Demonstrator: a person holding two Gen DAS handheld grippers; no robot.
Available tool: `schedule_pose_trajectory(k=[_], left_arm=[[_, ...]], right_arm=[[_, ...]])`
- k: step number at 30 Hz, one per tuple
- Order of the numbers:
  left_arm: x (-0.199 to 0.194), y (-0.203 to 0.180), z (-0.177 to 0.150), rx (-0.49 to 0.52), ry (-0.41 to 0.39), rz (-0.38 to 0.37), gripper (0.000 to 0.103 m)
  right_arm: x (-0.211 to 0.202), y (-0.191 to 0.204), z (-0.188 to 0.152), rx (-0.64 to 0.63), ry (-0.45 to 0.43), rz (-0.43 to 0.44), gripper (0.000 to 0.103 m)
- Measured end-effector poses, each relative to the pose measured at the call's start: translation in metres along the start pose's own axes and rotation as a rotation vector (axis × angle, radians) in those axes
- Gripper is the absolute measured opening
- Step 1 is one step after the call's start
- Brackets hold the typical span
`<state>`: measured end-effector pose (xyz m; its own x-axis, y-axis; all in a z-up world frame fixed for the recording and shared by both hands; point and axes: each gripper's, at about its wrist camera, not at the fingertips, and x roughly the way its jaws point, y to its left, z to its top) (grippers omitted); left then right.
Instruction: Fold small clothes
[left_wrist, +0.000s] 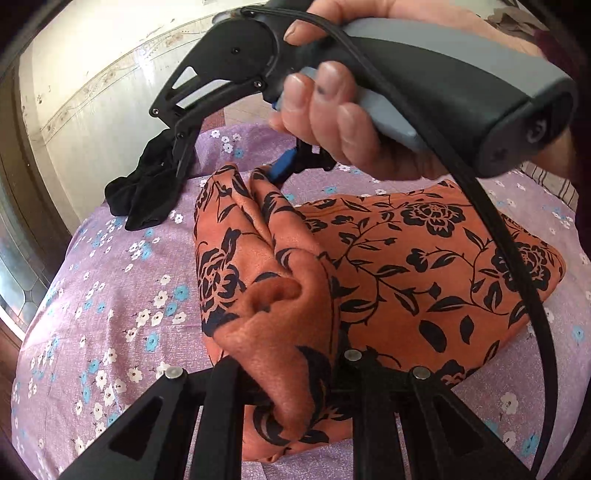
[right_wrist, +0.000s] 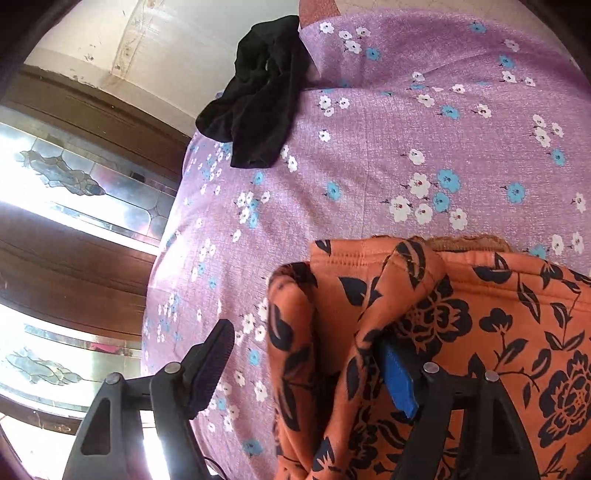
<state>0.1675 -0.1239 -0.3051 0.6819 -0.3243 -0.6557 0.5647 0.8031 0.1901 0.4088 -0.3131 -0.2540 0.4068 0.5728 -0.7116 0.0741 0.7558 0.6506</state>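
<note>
A bunched fold of the orange flowered garment (left_wrist: 424, 258) is pinched in the nearly closed left tongs (left_wrist: 291, 398). The right tongs (right_wrist: 306, 373) are spread wide, gripping nothing. The garment is laid on the purple flowered bedsheet (right_wrist: 369, 147), a black garment (right_wrist: 258, 99) well apart.

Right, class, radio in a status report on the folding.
Left gripper shut on orange floral garment. Right gripper open, fold beside one finger. Black garment lies apart, not obstructing.

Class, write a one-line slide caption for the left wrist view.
Left gripper pinches orange floral garment on purple bedsheet; black cloth beyond.
</note>
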Motion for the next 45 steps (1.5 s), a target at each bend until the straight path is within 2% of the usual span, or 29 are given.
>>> schedule_pose_trajectory(k=[3,4,5,6,8,12,14,18,21,23,26,28,30,33,37,39,44,45], left_arm=[[-0.002,-0.006,0.002,0.019,-0.007,-0.011,0.016],[-0.001,-0.007,0.003,0.022,-0.007,-0.012,0.016],[-0.001,-0.007,0.003,0.024,-0.006,-0.016,0.016],[-0.001,-0.008,0.004,0.021,-0.003,-0.033,0.016],[-0.003,-0.012,0.005,0.02,-0.006,-0.06,0.016],[-0.015,-0.03,0.005,0.081,-0.052,-0.11,0.016],[-0.023,-0.038,0.011,0.078,-0.07,-0.182,0.016],[-0.022,-0.064,0.032,0.001,-0.059,-0.369,0.016],[-0.01,-0.102,0.047,0.039,-0.037,-0.433,0.017],[0.002,-0.12,0.055,0.033,-0.013,-0.475,0.017],[0.027,-0.126,0.063,-0.055,0.057,-0.556,0.017],[0.037,-0.127,0.066,-0.077,0.075,-0.569,0.017],[0.038,-0.131,0.066,-0.06,0.077,-0.551,0.017],[0.031,-0.133,0.06,0.015,0.061,-0.511,0.017],[0.022,-0.138,0.06,0.007,0.047,-0.501,0.017],[0.018,-0.142,0.06,0.021,0.037,-0.493,0.017],[0.016,-0.167,0.074,0.006,0.033,-0.541,0.018],[0.022,-0.168,0.075,0.008,0.065,-0.536,0.024]], right_arm=[[-0.008,0.01,0.003,-0.114,-0.04,-0.059,0.075],[-0.007,0.013,0.001,-0.159,-0.024,-0.077,0.06],[-0.005,0.013,-0.001,-0.196,-0.012,-0.125,0.032],[-0.005,0.01,-0.005,-0.217,-0.012,-0.168,0.023],[-0.012,-0.001,-0.013,-0.238,-0.043,-0.179,0.017],[-0.055,-0.037,-0.037,-0.2,-0.187,-0.14,0.016],[-0.078,-0.059,-0.056,-0.179,-0.239,-0.134,0.016],[-0.122,-0.103,-0.086,-0.137,-0.351,-0.147,0.016],[-0.149,-0.145,-0.1,-0.06,-0.423,-0.145,0.015],[-0.154,-0.176,-0.105,-0.004,-0.443,-0.152,0.015],[-0.151,-0.212,-0.101,0.068,-0.418,-0.181,0.015],[-0.149,-0.224,-0.097,0.08,-0.418,-0.188,0.015],[-0.147,-0.229,-0.095,0.092,-0.418,-0.181,0.015],[-0.144,-0.221,-0.094,0.067,-0.418,-0.19,0.015],[-0.151,-0.208,-0.096,0.042,-0.448,-0.19,0.015],[-0.158,-0.203,-0.099,0.029,-0.472,-0.217,0.015],[-0.185,-0.22,-0.106,0.063,-0.545,-0.241,0.015],[-0.186,-0.228,-0.105,0.071,-0.546,-0.225,0.015]])
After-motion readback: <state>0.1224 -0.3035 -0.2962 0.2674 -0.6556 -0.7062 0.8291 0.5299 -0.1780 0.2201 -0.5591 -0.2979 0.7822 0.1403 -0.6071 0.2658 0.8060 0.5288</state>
